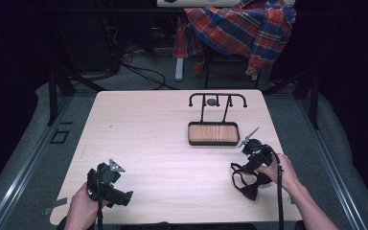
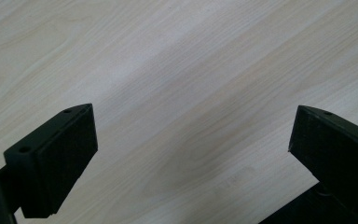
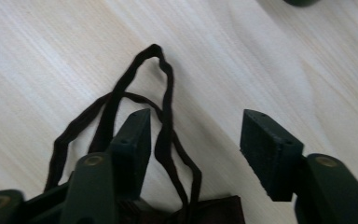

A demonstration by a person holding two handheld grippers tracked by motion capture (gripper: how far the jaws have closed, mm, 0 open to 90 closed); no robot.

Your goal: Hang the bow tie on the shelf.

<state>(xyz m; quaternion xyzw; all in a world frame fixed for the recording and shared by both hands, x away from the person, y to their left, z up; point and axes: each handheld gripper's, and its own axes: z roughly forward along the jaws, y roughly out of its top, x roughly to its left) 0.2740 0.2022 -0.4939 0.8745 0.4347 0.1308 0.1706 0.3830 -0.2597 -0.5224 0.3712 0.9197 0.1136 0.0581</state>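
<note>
table [image 1: 163, 143]: pale matt wood | bow tie [image 1: 249, 184]: dark cloth | claw [image 3: 193, 140]: matt black

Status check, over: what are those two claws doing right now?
Left gripper open, idle. Right gripper open astride bow tie strap. Nothing blocking.

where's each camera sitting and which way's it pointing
High view: above the person's side, facing forward and down on the table; both forearms, left gripper, right gripper.
Left gripper view: on that gripper, facing bare tabletop between open jaws.
Right gripper view: on that gripper, facing the bow tie; strap between jaws.
Shared: the bow tie, high and right gripper views.
</note>
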